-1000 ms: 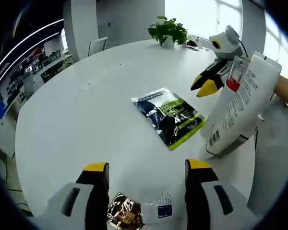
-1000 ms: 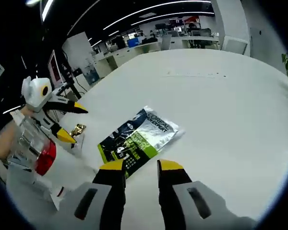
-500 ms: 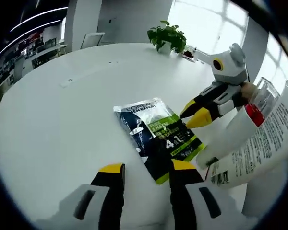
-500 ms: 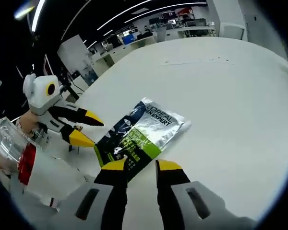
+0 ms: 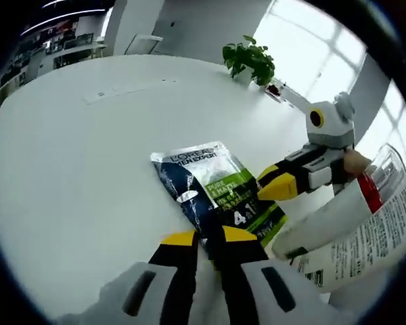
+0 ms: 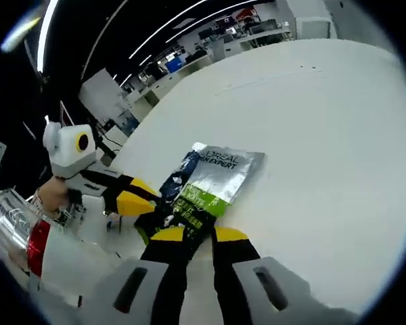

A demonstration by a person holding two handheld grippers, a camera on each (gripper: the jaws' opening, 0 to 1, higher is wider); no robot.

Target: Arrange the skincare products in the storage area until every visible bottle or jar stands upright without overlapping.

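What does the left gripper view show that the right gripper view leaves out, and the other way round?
In the left gripper view alone: a potted plant at the table's far edge, bright windows behind it, and printed text on the white tube. In the right gripper view alone: an office with rows of desks under ceiling light strips. Both share the white table, the foil sachet lying flat, the tube with its clear cap and red band, and the two grippers, the left gripper and right gripper, jaws close together at the sachet's near edge.
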